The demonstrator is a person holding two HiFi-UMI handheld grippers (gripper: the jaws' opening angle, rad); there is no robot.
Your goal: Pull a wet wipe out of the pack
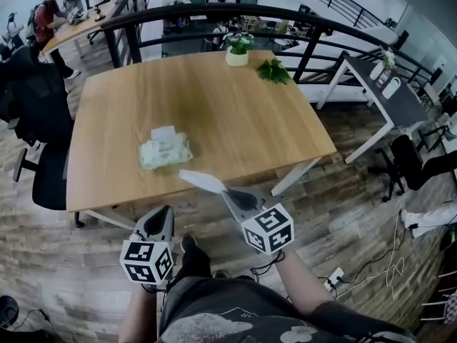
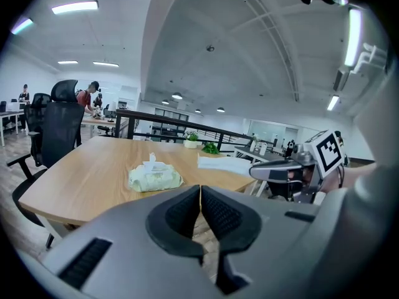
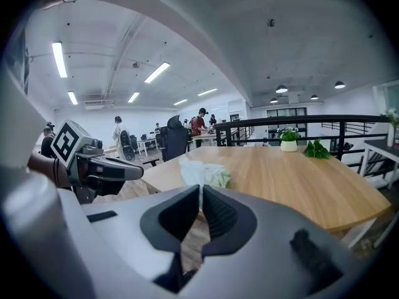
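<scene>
Head view suggests the pull is done: the thin white wet wipe (image 1: 202, 181) hangs clear of the pale green soft plastic pack (image 1: 166, 153), which lies on the light wooden worktop (image 1: 235, 113), and is clamped in the right gripper (image 1: 227, 191) off the near edge. The left gripper (image 1: 163, 214) is closed, empty. A white tab (image 1: 163, 132) atop the pack is too small to identify.

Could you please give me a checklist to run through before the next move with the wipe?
1. Right claw shut on the wipe: ok.
2. Wipe fully clear of the pack: ok, a gap shows between them.
3. Pack lying flat on the table: ok.
4. Left claw shut and empty: ok.
5. Pack opening closed: not ok, a white tab sticks up.
</scene>
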